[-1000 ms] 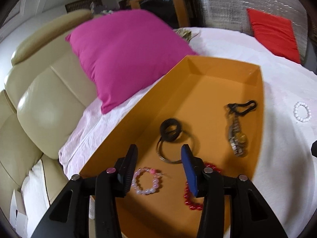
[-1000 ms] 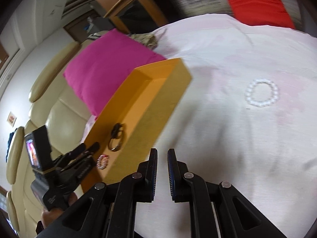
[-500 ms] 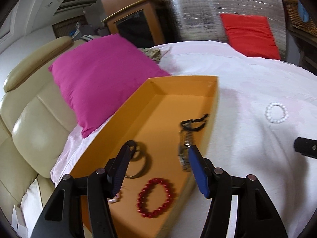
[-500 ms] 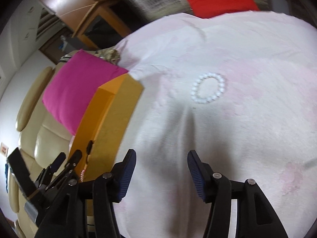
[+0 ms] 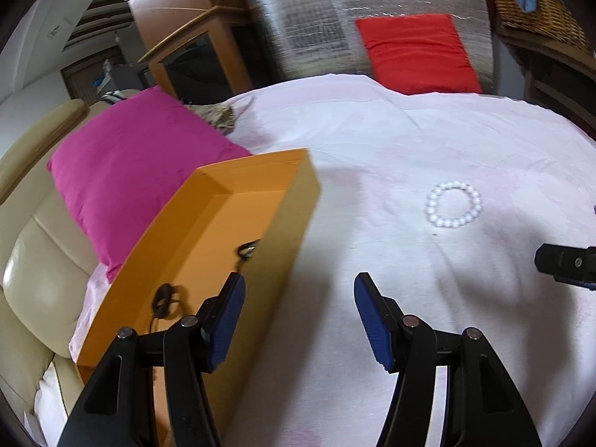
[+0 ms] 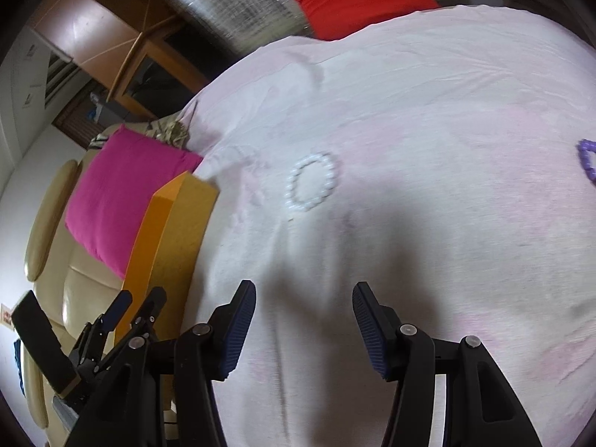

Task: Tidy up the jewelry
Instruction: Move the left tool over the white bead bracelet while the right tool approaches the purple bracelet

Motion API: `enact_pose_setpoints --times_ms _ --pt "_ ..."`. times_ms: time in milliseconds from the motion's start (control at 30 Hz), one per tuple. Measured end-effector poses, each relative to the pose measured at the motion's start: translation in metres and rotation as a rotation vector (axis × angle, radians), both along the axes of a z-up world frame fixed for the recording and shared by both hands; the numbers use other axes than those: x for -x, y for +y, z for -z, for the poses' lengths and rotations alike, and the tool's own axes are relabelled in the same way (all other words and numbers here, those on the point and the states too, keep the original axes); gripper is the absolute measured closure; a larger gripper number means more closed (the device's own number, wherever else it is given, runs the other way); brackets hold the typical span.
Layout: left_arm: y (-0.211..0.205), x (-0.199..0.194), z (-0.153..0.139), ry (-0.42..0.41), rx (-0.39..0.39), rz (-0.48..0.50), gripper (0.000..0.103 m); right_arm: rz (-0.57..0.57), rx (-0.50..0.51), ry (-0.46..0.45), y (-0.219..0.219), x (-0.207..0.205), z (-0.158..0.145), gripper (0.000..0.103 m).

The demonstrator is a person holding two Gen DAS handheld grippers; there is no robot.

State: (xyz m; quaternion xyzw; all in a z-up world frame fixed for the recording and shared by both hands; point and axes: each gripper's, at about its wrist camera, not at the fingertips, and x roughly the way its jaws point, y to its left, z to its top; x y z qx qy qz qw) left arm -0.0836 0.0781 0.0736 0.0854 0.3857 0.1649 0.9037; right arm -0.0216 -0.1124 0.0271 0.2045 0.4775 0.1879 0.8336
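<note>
A white bead bracelet (image 5: 453,205) lies on the white sheet; it also shows in the right wrist view (image 6: 312,181). An orange box (image 5: 208,246) stands left of it and holds black bands (image 5: 164,300) and a dark clasp (image 5: 247,249). Its outer wall shows in the right wrist view (image 6: 175,238). My left gripper (image 5: 300,309) is open and empty, over the sheet by the box's right wall. My right gripper (image 6: 303,320) is open and empty, above the sheet short of the white bracelet. A purple bead bracelet (image 6: 588,160) lies at the far right.
A magenta pillow (image 5: 130,171) leans on the cream headboard (image 5: 41,275) behind the box. A red cushion (image 5: 413,52) lies at the bed's far side. A wooden cabinet (image 5: 193,59) and a wicker basket (image 5: 536,11) stand beyond the bed.
My left gripper has swung right, from over the box's contents to over the sheet. My right gripper has opened wide and moved toward the white bracelet.
</note>
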Motion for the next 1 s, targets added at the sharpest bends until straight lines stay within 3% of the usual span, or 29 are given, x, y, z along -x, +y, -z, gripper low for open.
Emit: enact_pose_setpoints --times_ms 400,533,700,833,1000 --pt "-0.04 -0.025 0.018 0.069 0.022 0.082 0.041 0.14 -0.047 -0.008 -0.097 -0.001 -0.015 0.045" --pt "-0.046 -0.041 0.021 0.087 0.074 0.143 0.041 0.251 -0.071 -0.03 -0.151 -0.001 -0.029 0.045" --pt "-0.051 -0.063 0.028 0.098 0.111 0.198 0.041 0.394 -0.089 0.016 -0.205 -0.005 -0.029 0.045" --pt "-0.048 -0.083 0.036 0.129 0.19 0.199 0.041 0.451 -0.116 0.066 -0.223 -0.009 -0.022 0.045" --pt "-0.055 -0.103 0.039 0.104 0.178 0.212 0.041 0.496 -0.117 0.08 -0.236 -0.012 -0.02 0.045"
